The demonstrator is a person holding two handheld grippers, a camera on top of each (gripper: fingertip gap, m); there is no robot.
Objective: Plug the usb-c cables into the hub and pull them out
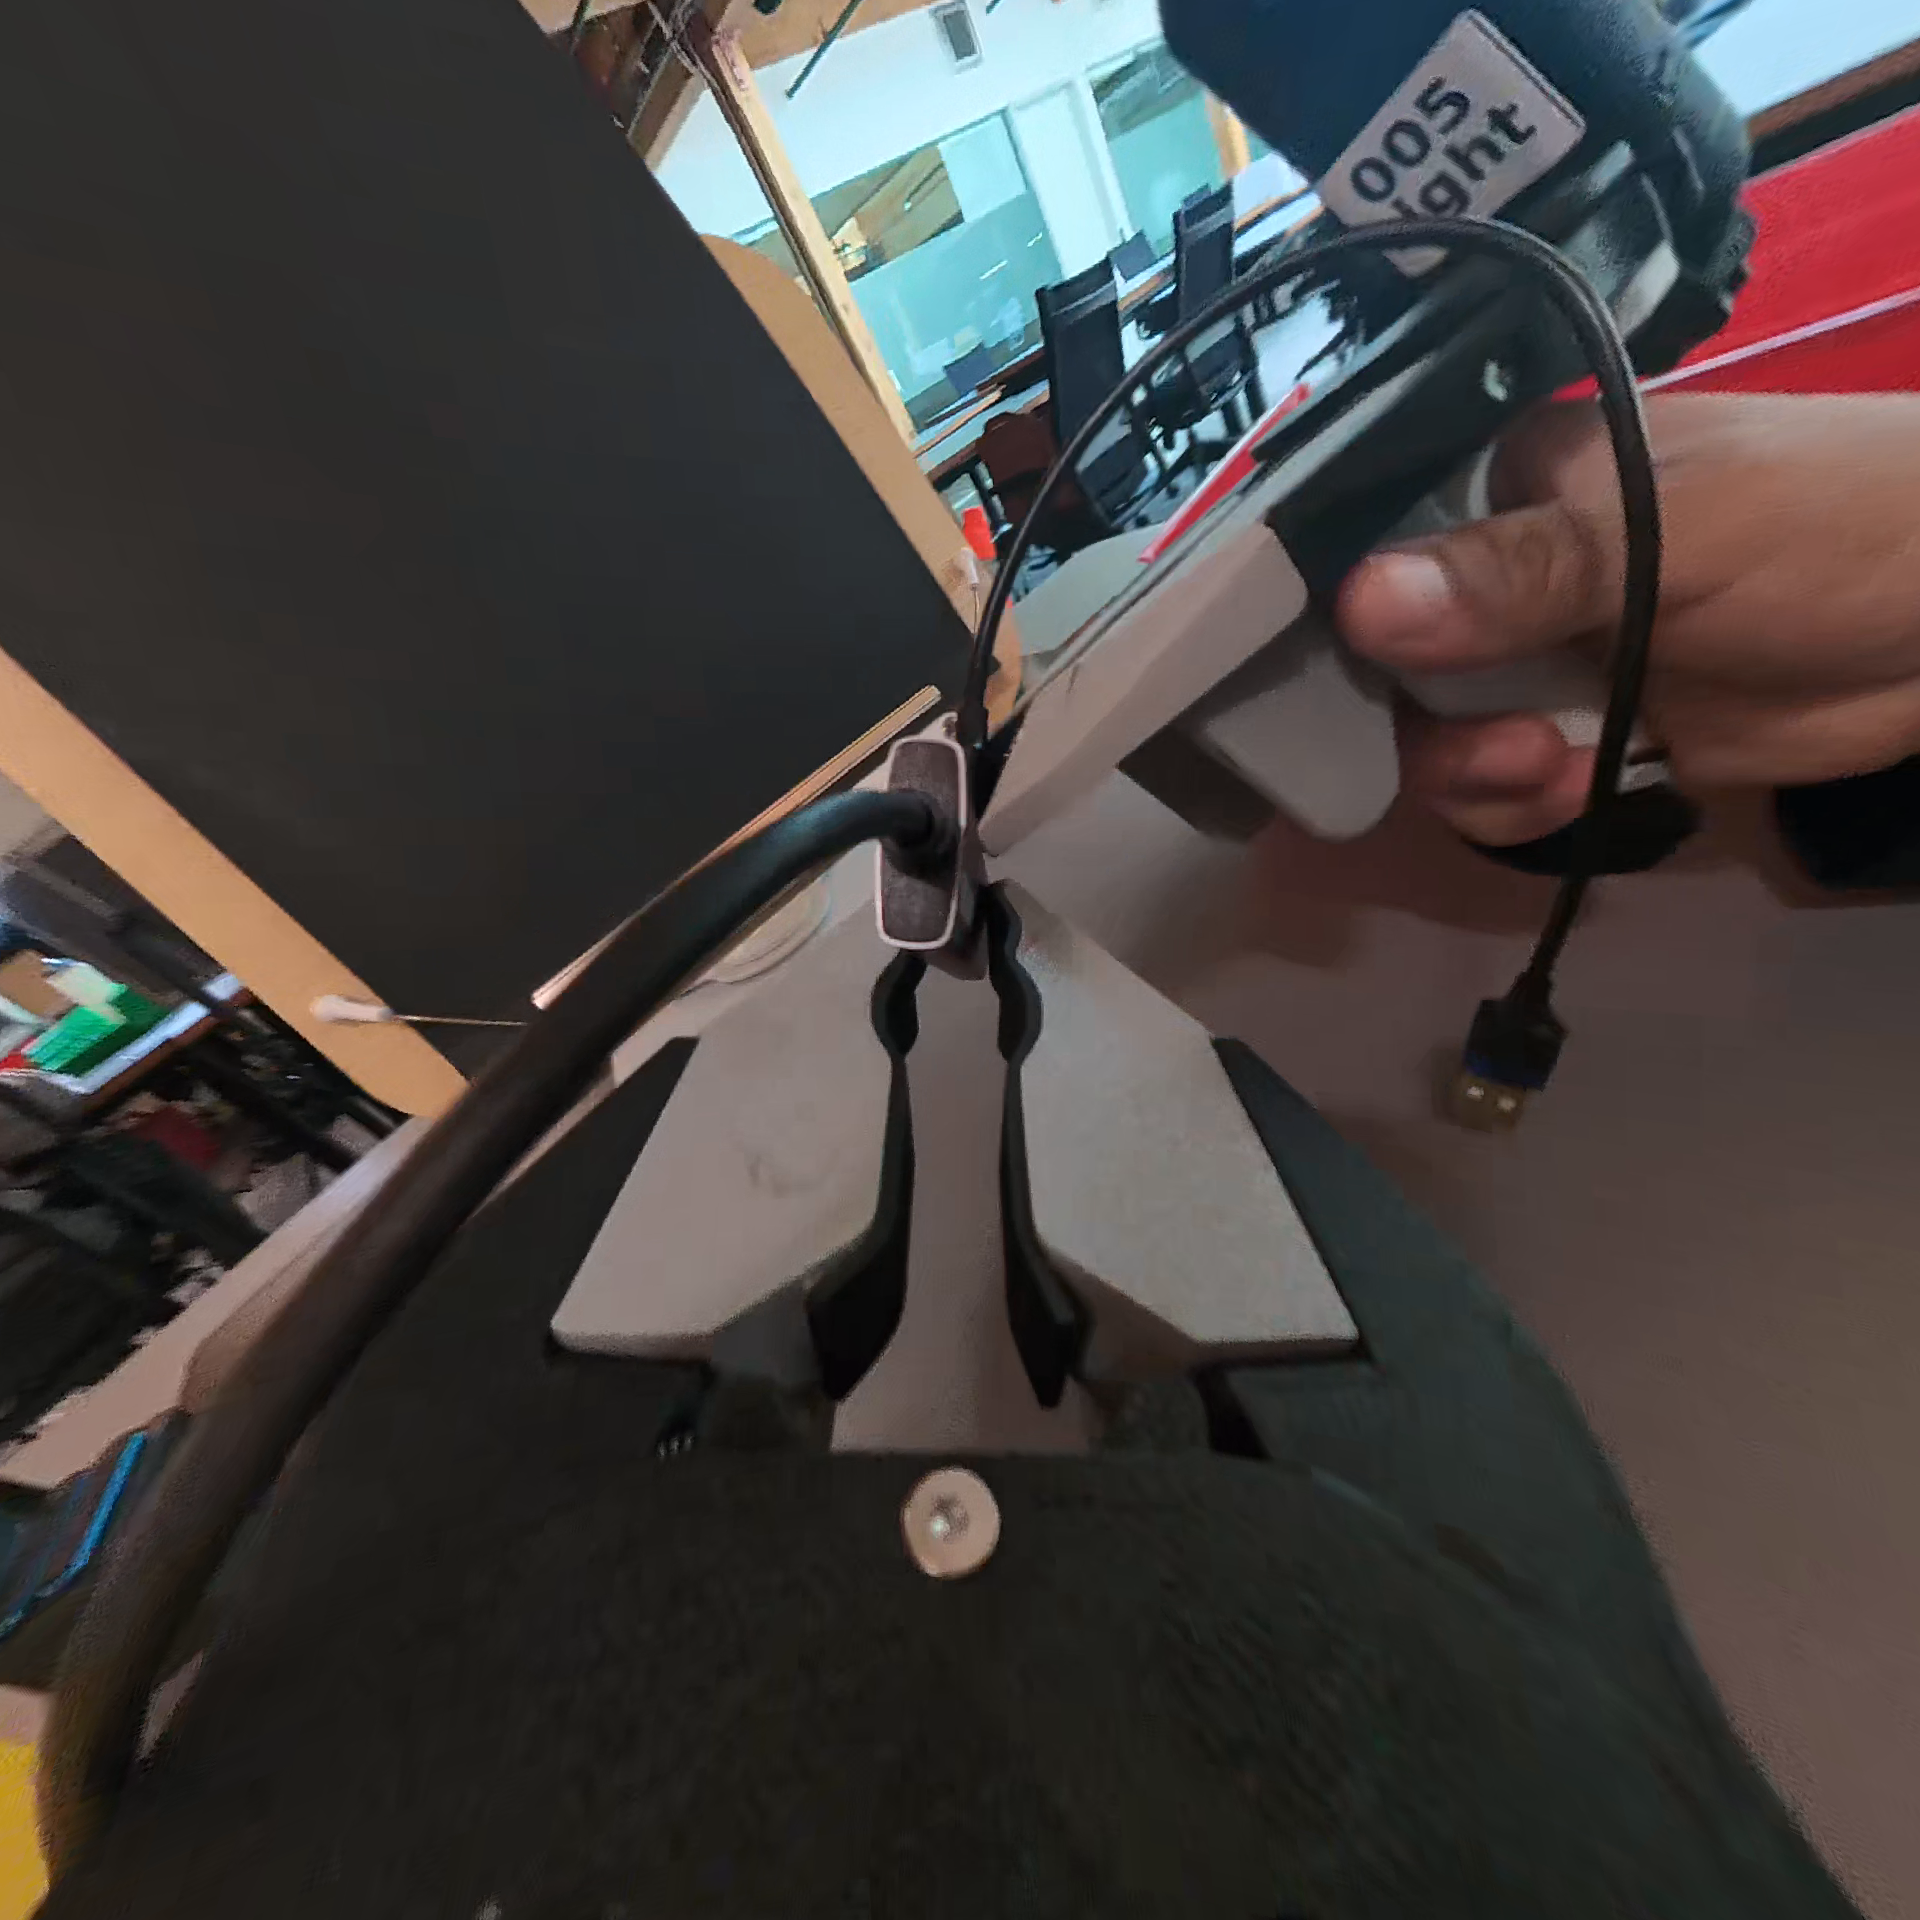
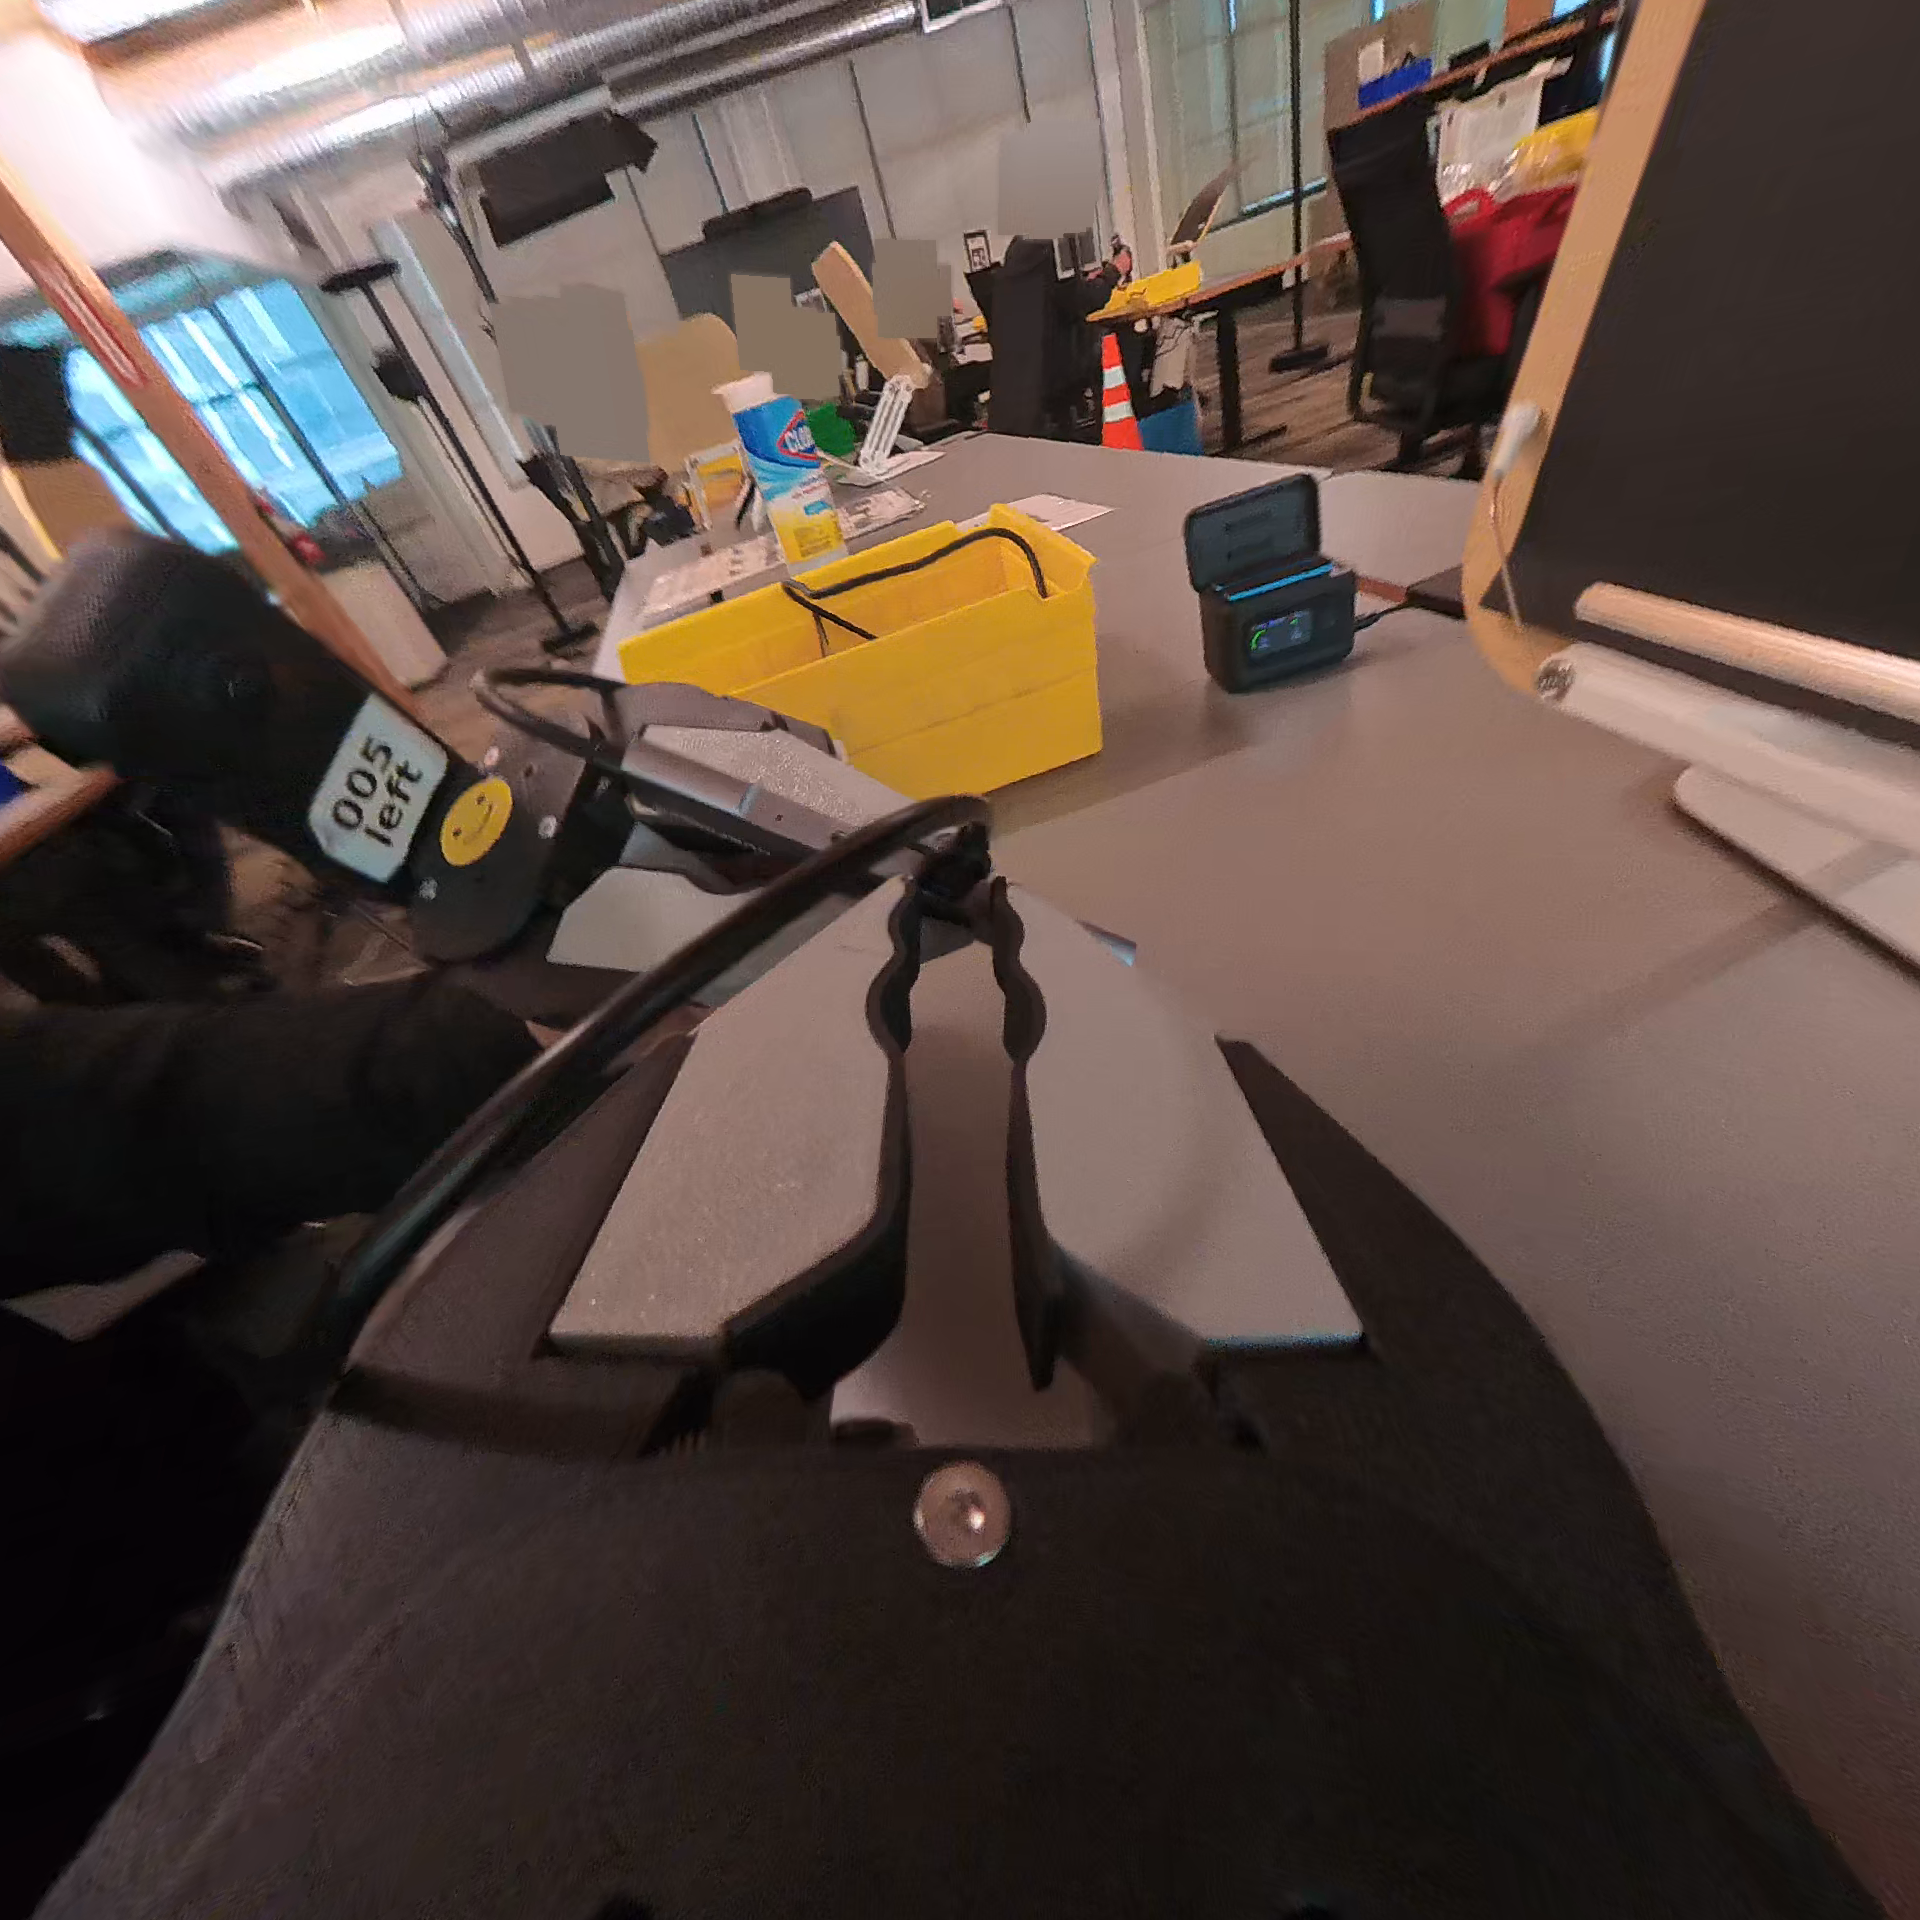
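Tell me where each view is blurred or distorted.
Left wrist view: hub at the jaws fairly sharp, hand and the far room soft, wide-angle bending of the straight edges. Right wrist view: motion blur at upper left, yellow bin clearer.

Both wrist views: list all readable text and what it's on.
I won't quote writing; its bearers:
White tag on right gripper: legible.
White tag on left gripper: legible.
Blue-and-yellow canister label: logo legible.
Black case's screen: too small.
Papers on table: too small.
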